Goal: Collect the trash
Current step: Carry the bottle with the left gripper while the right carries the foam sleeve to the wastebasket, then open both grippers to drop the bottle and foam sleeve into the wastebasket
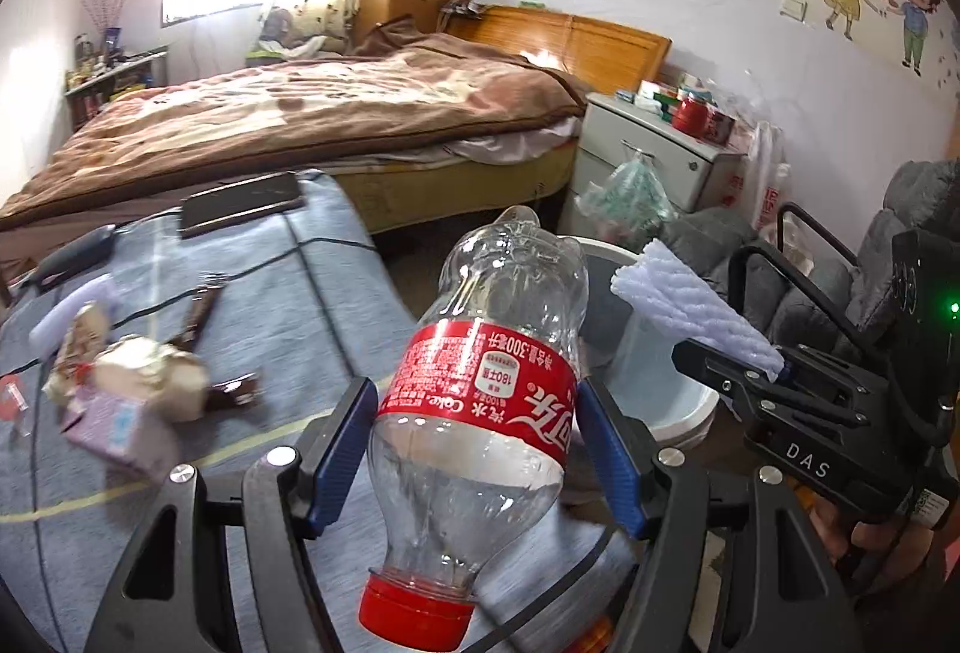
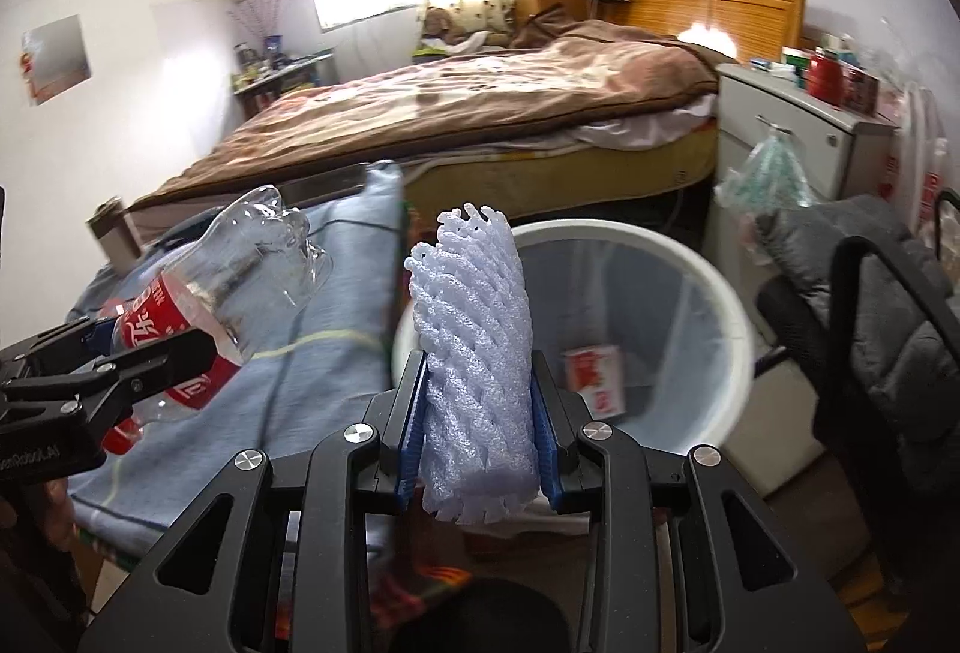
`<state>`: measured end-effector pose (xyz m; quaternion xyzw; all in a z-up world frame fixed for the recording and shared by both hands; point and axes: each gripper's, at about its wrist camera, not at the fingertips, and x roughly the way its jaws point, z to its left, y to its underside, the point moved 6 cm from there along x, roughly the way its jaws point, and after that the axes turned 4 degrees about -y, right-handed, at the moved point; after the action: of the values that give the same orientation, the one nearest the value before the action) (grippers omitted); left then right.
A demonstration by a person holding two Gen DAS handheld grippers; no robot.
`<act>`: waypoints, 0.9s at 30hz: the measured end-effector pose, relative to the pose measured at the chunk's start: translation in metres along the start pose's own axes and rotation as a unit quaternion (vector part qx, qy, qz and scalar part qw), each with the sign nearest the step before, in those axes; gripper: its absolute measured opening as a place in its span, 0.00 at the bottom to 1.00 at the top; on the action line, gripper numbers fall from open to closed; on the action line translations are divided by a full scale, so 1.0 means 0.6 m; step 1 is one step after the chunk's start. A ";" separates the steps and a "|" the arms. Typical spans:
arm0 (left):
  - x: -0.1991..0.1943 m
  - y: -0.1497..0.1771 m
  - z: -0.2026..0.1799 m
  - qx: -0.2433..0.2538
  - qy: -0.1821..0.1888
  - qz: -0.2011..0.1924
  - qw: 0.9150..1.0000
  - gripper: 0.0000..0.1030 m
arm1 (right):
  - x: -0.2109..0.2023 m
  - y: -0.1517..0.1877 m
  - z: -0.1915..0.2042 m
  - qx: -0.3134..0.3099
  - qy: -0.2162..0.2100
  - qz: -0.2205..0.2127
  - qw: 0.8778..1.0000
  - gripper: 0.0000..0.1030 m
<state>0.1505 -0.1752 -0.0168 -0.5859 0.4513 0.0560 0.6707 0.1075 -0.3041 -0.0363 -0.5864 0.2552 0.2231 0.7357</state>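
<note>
My left gripper [image 1: 477,428] is shut on an empty clear cola bottle [image 1: 480,389] with a red label and red cap, cap end toward the camera. In the right wrist view that bottle [image 2: 198,305] sticks out of the left gripper [image 2: 129,356] at the left. My right gripper [image 2: 477,407] is shut on a pale lilac foam net sleeve [image 2: 474,347], held upright just before the rim of a white waste bin [image 2: 738,305]. From the left wrist the right gripper [image 1: 768,374] with the sleeve [image 1: 696,314] hangs over the bin [image 1: 678,389]. A red-and-white packet [image 2: 594,374] lies inside the bin.
More litter lies on the blue cloth-covered table [image 1: 312,305]: crumpled paper [image 1: 150,371], a lilac carton [image 1: 114,431], dark wrappers [image 1: 231,392]. A phone [image 1: 240,203] rests at its far edge. Behind stand a bed [image 1: 312,113], a white cabinet [image 1: 654,149] and a grey padded chair [image 2: 882,329].
</note>
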 end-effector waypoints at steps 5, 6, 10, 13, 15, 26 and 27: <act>0.044 -0.011 -0.043 0.003 0.028 0.020 0.999 0.68 | 0.019 -0.006 -0.041 0.008 0.019 0.012 1.000 0.32; 0.054 -0.014 -0.050 0.001 0.036 0.025 0.999 0.68 | 0.022 -0.006 -0.051 0.010 0.023 0.016 1.000 0.32; 0.088 -0.016 -0.072 0.001 0.037 0.042 0.998 0.68 | 0.041 -0.002 -0.080 0.014 0.041 0.035 0.998 0.32; 0.108 -0.016 -0.084 -0.002 0.046 0.058 0.997 0.68 | 0.050 0.001 -0.096 0.019 0.049 0.045 0.998 0.33; 0.118 -0.016 -0.089 -0.005 0.049 0.065 0.997 0.68 | 0.056 0.002 -0.102 0.020 0.050 0.054 0.997 0.33; 0.145 -0.015 -0.097 -0.006 0.052 0.078 0.996 0.75 | 0.070 0.008 -0.121 0.022 0.063 0.069 0.995 0.59; 0.143 -0.015 -0.097 -0.008 0.056 0.077 0.995 0.75 | 0.070 0.009 -0.121 0.023 0.062 0.070 0.995 0.59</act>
<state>0.1748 -0.2656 -0.0625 -0.5567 0.5321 0.0782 0.6331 0.1283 -0.3725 -0.0800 -0.5628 0.3457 0.2312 0.7144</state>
